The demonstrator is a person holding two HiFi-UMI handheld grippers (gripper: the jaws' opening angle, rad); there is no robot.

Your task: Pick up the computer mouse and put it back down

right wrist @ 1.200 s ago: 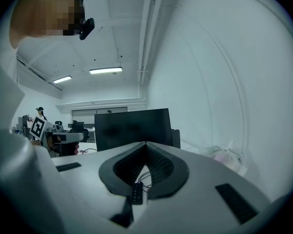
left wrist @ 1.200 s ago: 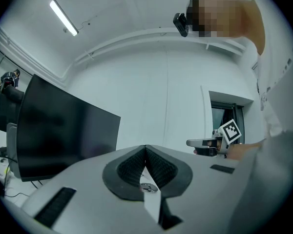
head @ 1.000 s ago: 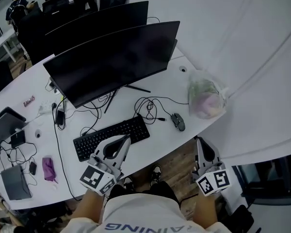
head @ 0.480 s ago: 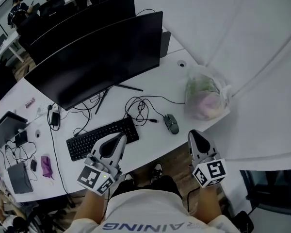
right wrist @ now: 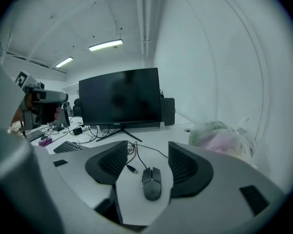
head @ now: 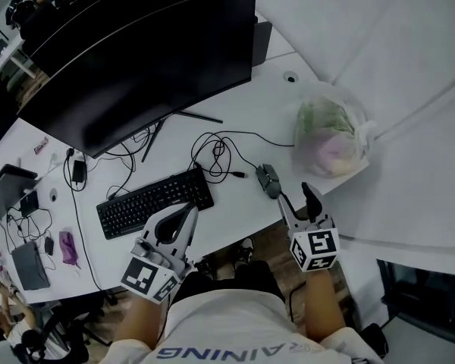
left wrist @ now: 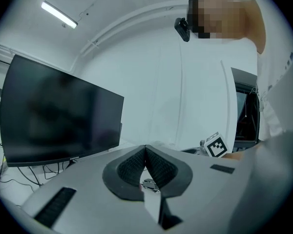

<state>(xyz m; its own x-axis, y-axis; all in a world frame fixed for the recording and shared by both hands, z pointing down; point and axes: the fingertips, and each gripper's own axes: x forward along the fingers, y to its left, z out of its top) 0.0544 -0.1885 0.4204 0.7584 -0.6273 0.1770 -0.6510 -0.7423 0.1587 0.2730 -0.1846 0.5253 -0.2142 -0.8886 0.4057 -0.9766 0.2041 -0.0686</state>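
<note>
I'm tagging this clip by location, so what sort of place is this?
Most likely an office workstation: a long white desk carries a large dark monitor, a black keyboard and a wired computer mouse, with loose cables between them.

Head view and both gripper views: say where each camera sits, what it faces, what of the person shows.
Head view: on the head, facing down at the desk; left gripper, right gripper, shirt show.
Left gripper view: on left gripper, along shut jaws toward the monitor; shirt at right.
Right gripper view: on right gripper; jaws, just opening, empty, frame the computer mouse ahead.
Shared: monitor in all three.
</note>
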